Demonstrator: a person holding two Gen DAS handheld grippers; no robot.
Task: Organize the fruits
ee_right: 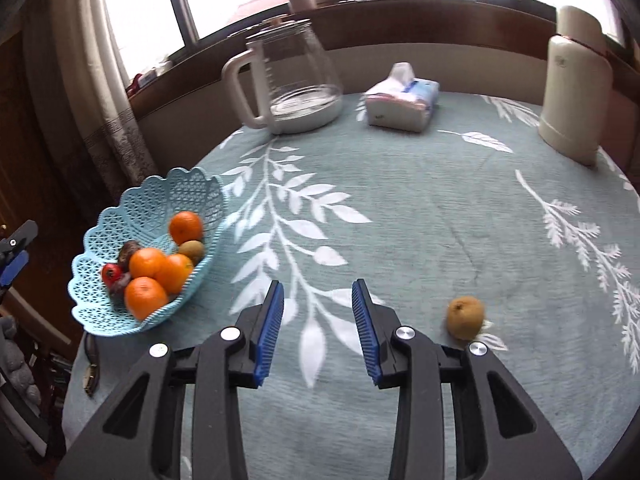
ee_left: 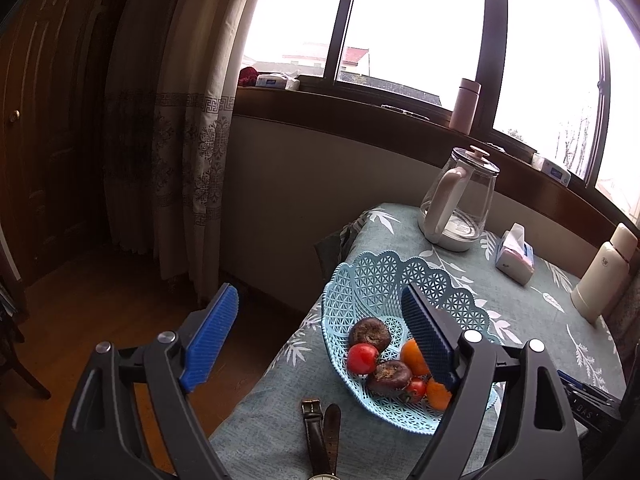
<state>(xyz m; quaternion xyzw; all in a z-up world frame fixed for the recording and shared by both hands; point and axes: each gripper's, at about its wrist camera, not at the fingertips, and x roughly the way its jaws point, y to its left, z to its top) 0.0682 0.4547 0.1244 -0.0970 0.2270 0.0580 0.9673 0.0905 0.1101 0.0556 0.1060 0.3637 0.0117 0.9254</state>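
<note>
Your right gripper [ee_right: 318, 320] hangs open, empty, low centre; pear [ee_right: 465, 317] lower right, basket [ee_right: 120, 320] left. Left gripper [ee_left: 320, 320] open beside basket.

Glass kettle [ee_right: 294, 76] with white handle standing at the table's far edge; tissue pack [ee_right: 402, 102] lying just beside it; cream flask [ee_right: 574, 92] standing well apart; leaf-patterned tablecloth [ee_right: 420, 216] covering the table; what appears to be a wristwatch [ee_left: 320, 436] lying near the edge.
</note>
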